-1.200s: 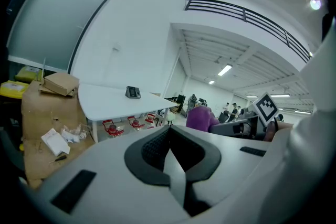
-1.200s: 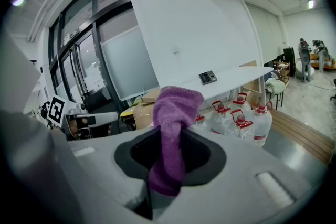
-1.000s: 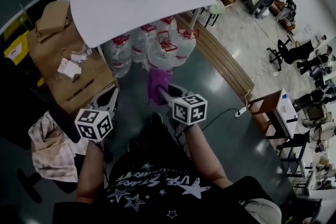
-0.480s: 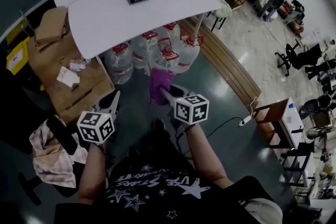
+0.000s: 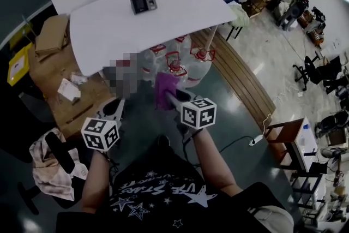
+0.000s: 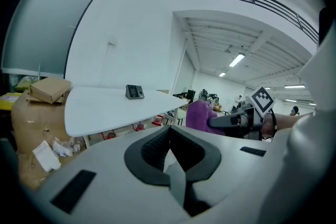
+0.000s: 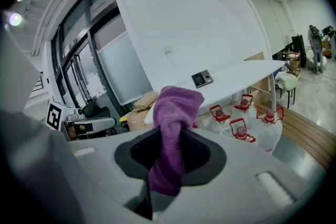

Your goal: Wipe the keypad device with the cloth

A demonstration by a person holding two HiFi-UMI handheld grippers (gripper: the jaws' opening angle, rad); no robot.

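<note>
Keypad device (image 5: 143, 2): on the table (image 5: 180, 13), close to its far edge, long side roughly along that edge.
Cloth (image 5: 164, 87): purple, bunched end pointing forward.
Right gripper (image 5: 169, 96): fingers clamped on the cloth.
Left gripper (image 5: 115, 108): fingers together, nothing between them.
Deciding relation: the keypad device lies straight ahead of both grippers, well apart, beyond the table's near edge; the right gripper looks slightly nearer.
Next move, likely: reach forward across the table.
</note>
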